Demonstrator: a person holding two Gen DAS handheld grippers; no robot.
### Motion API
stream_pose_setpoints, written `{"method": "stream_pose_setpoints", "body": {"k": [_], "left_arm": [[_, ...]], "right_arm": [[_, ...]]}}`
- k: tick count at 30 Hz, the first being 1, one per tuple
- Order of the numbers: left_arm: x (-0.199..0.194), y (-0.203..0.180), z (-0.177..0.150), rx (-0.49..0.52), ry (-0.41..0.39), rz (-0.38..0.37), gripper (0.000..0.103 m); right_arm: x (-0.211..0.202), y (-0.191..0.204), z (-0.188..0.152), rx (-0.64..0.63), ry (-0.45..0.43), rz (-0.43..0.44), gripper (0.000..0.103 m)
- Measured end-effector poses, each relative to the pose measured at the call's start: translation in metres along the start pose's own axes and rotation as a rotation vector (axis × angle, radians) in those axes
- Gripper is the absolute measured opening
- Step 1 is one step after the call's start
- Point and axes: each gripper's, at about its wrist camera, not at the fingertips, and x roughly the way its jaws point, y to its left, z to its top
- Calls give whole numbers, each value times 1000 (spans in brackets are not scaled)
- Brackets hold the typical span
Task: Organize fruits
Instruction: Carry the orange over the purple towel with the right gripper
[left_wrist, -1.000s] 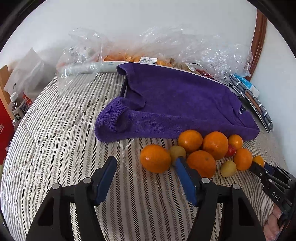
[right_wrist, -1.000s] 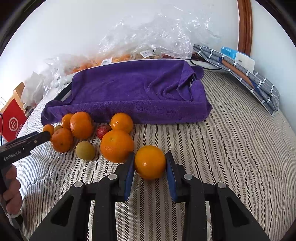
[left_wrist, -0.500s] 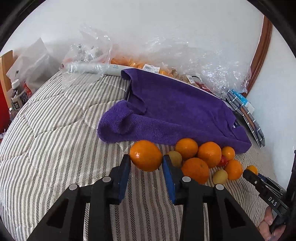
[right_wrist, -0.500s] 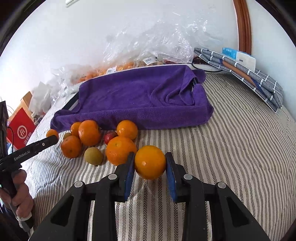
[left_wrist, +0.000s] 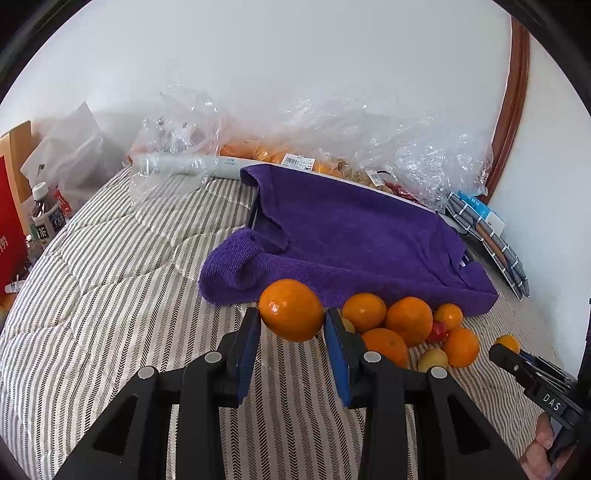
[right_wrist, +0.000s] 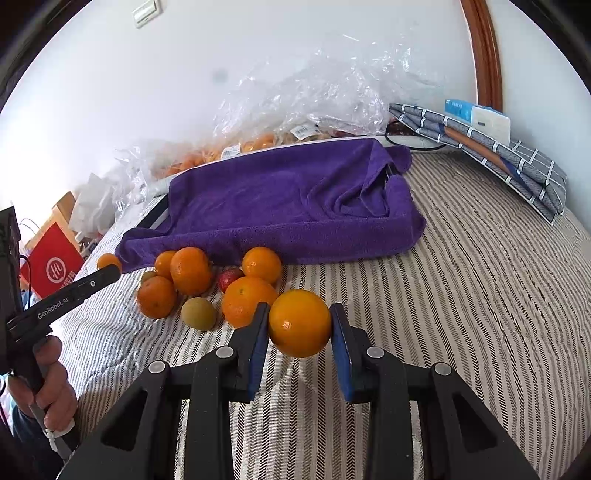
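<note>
In the left wrist view my left gripper (left_wrist: 291, 325) is shut on an orange (left_wrist: 291, 309), held just above the striped bedcover. My right gripper (right_wrist: 300, 328) is likewise shut on a second orange (right_wrist: 299, 323), lifted off the cover. A pile of several oranges (left_wrist: 408, 325) with a yellow-green fruit (left_wrist: 432, 360) and a small red fruit (left_wrist: 436, 329) lies in front of a tray draped with a purple towel (left_wrist: 362, 236). The same pile (right_wrist: 190, 270) and the purple towel (right_wrist: 288, 195) appear left of and behind my right gripper. The other hand-held gripper (right_wrist: 70, 291) shows at the left edge.
Crumpled clear plastic bags (left_wrist: 369, 147) with more fruit line the wall behind the tray. A folded checked cloth (right_wrist: 491, 151) lies at the back right. A red paper bag (right_wrist: 51, 266) and a bottle (left_wrist: 46, 218) stand off the bed's left side. A person's hand (right_wrist: 48, 380) grips the left tool.
My left gripper went from open beside an orange to shut on it, then lifted it. The right gripper kept its orange and raised it slightly.
</note>
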Motion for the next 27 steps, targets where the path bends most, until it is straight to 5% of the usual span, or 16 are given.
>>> {"method": "stream_pose_setpoints", "body": {"k": [7, 13, 27], "left_arm": [[-5, -9, 15, -2, 12, -17, 33], [-13, -19, 51, 14, -56, -6, 33], [52, -22, 109, -88, -59, -18, 33]], "right_arm": [[-16, -1, 19, -1, -26, -11, 32], [-28, 0, 56, -26, -99, -50, 32], [11, 12, 138, -30, -170, -66, 32]]}}
